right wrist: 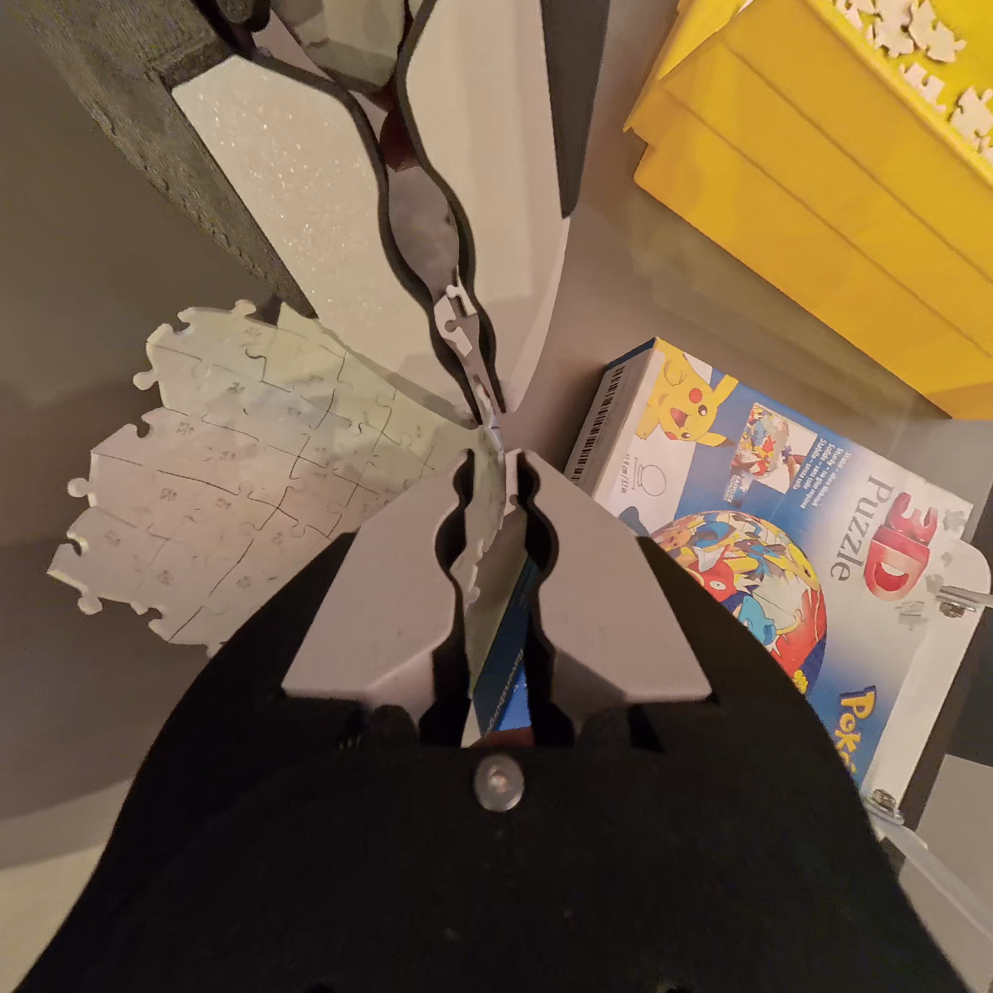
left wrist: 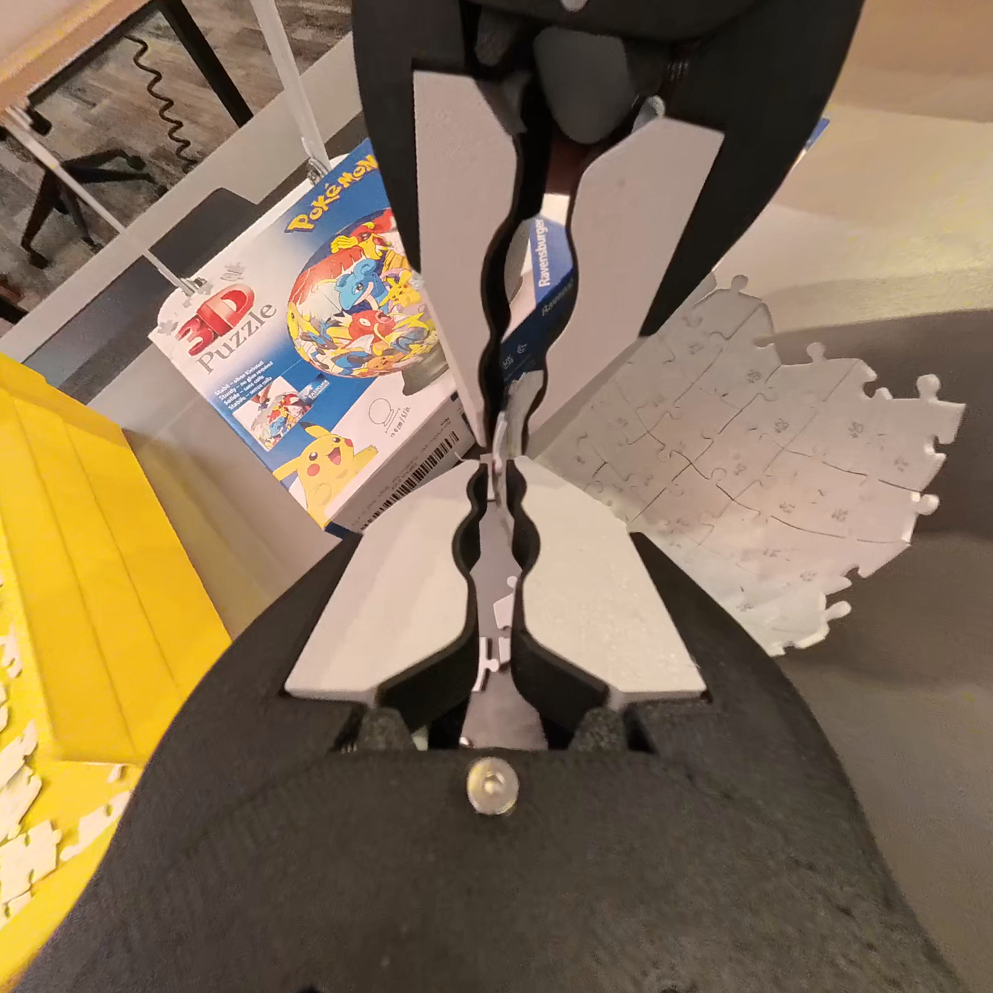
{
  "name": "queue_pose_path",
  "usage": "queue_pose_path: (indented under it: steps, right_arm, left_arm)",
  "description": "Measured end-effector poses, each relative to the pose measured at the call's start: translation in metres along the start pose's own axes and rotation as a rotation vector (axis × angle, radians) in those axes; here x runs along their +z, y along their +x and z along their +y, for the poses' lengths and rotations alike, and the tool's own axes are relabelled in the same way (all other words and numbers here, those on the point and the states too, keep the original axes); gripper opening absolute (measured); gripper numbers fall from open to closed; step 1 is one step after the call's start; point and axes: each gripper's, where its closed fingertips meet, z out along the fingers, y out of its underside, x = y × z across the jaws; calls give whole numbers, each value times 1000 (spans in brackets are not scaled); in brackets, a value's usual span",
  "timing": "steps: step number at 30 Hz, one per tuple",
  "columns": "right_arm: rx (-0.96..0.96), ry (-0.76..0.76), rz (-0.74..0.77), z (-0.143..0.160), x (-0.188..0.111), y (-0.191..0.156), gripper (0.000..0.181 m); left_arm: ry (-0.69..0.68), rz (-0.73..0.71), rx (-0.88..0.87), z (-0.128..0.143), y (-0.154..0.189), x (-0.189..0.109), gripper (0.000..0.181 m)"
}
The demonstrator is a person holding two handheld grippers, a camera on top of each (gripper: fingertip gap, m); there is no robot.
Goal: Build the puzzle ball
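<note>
My left gripper [left wrist: 494,468] is shut on a single white puzzle piece [left wrist: 501,612], which sits edge-on between its fingers. My right gripper [right wrist: 494,457] is shut on the edge of the assembled, curved white puzzle section [right wrist: 215,473], whose numbered back faces the cameras. The two grippers meet tip to tip, and the piece touches the section's edge there. In the left wrist view the right gripper [left wrist: 502,430] comes in from the top and the section [left wrist: 752,473] fans out to the right. In the right wrist view the left gripper [right wrist: 486,408] comes from above with the piece [right wrist: 454,322].
The colourful puzzle box [left wrist: 322,349] lies on the table below the grippers and also shows in the right wrist view [right wrist: 752,510]. A yellow bin [left wrist: 80,537] [right wrist: 806,188] beside it holds several loose white pieces [right wrist: 913,32]. Chair legs [left wrist: 70,182] stand beyond the table edge. My two grippers' fingertips are within a few centimetres of each other.
</note>
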Motion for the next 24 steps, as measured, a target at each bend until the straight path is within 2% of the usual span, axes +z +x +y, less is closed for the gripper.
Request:
queue_pose_path:
  steps: [5,8,14,18,22,24]
  right_arm:
    - [36,-7,4,6,-9,5,23]
    - [58,18,15,8,-24,8,22]
    - [184,124,150,15,-81,19,22]
    - [301,135,249,41,-109,7,21]
    - [521,179,236,67,-103,-17,28]
    - [647,181,236,72,-90,-24,38]
  left_arm:
    - [9,11,-12,0,1,-2,10]
    - [20,17,-22,-2,0,-7,13]
    - [87,-6,-55,-15,-14,-35,21]
    - [97,-41,-92,-7,-30,-59,27]
    - [81,9,-110,3,-23,-65,32]
    - [62,24,-83,4,-16,-60,32]
